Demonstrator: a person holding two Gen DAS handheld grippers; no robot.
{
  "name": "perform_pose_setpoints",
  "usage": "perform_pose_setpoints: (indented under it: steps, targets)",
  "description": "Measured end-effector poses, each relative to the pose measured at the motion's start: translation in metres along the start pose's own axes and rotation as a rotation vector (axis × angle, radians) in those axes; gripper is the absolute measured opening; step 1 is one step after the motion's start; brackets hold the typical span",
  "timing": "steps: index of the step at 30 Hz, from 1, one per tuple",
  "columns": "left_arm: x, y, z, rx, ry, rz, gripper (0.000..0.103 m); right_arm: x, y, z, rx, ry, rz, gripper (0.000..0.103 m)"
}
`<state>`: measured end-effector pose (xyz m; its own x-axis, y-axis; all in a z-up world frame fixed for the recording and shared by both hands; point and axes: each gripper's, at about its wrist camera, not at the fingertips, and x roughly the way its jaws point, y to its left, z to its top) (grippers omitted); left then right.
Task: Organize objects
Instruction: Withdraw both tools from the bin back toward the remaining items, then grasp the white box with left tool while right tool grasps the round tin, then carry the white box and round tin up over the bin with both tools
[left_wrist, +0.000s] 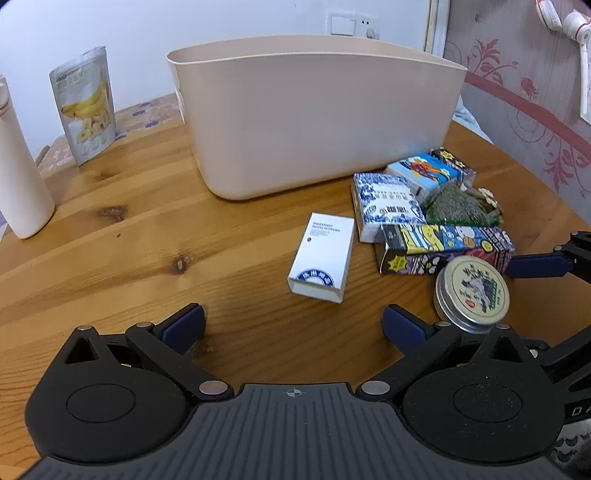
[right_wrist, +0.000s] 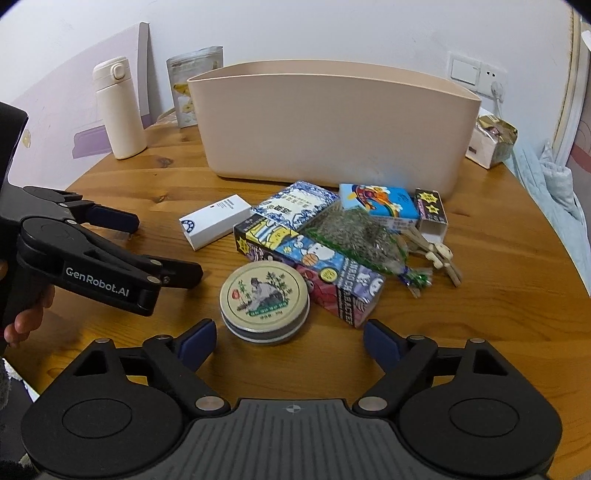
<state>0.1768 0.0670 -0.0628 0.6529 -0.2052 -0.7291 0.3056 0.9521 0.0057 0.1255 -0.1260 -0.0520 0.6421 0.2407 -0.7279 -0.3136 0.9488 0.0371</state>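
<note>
The white box (left_wrist: 320, 254) lies flat on the wooden table (left_wrist: 129, 236), a bit apart from the pile of boxes (right_wrist: 310, 266) and just in front of the beige bin (left_wrist: 317, 122). Looks like light, stiff cardboard, probably a little slick, so I'd pinch it across the two long sides. The left gripper (left_wrist: 293, 326) sits right behind it, spread wide with nothing in it. The right gripper (right_wrist: 290, 338) is gaping too, lined up on the round tin (right_wrist: 264, 297), which is rigid metal and best squeezed across its rim.
</note>
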Motion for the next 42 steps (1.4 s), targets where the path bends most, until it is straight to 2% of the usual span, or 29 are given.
perform_pose_setpoints:
  steps: [10, 17, 19, 24, 29, 37, 42]
  targets:
    - [0.013, -0.001, 0.011, 0.045, -0.026, -0.038, 0.103, 0.009, 0.002, 0.007, -0.014, -0.006, -0.014, 0.078]
    - [0.017, -0.002, 0.014, 0.047, -0.029, -0.039, 0.103, 0.011, -0.006, 0.012, 0.012, -0.023, -0.036, 0.052]
    - [0.017, -0.002, 0.014, 0.043, -0.039, -0.038, 0.099, 0.010, -0.009, 0.012, 0.016, -0.023, -0.030, 0.051]
    - [0.014, -0.002, 0.019, 0.042, -0.061, -0.042, 0.063, 0.009, -0.008, 0.010, 0.009, -0.022, -0.033, 0.051]
    - [0.013, -0.001, 0.022, 0.025, -0.066, -0.036, 0.034, 0.006, -0.011, 0.008, 0.015, -0.019, -0.030, 0.051]
    - [0.005, 0.002, 0.019, -0.008, -0.044, -0.045, 0.031, -0.003, -0.025, 0.003, 0.065, -0.018, -0.019, 0.052]
    - [-0.006, -0.001, 0.015, 0.000, -0.066, -0.028, 0.031, -0.011, -0.032, 0.004, 0.078, -0.031, -0.020, 0.052]
